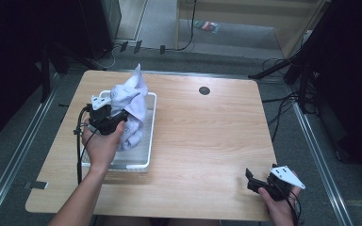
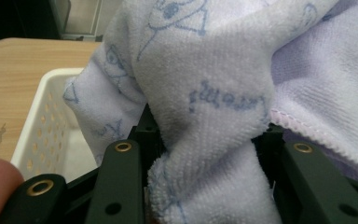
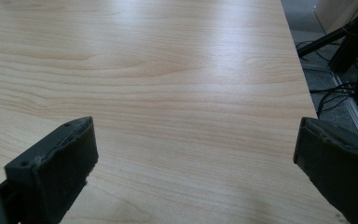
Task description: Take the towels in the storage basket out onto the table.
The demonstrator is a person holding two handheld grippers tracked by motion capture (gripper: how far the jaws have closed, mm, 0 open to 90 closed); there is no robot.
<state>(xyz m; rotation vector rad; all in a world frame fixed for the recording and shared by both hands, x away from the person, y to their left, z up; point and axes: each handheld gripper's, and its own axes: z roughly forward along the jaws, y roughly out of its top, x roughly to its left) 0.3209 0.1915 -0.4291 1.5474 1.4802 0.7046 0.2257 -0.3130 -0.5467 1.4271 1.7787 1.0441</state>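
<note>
A pale lilac towel (image 1: 131,104) with blue drawings is lifted in a bunch above a white perforated basket (image 1: 151,134) on the left of the wooden table (image 1: 207,136). My left gripper (image 1: 118,117) is shut on the towel, and its black jaws clamp a fold of the towel (image 2: 209,140) in the left gripper view. A corner of the basket (image 2: 51,121) lies behind the cloth there. My right gripper (image 1: 249,178) rests near the table's front right corner, open, with bare table (image 3: 177,93) between its jaws.
A dark round grommet (image 1: 204,90) sits in the tabletop at the back. Stands and cables (image 1: 283,70) crowd the floor to the right of the table, and the table's right edge (image 3: 303,84) is close to my right gripper.
</note>
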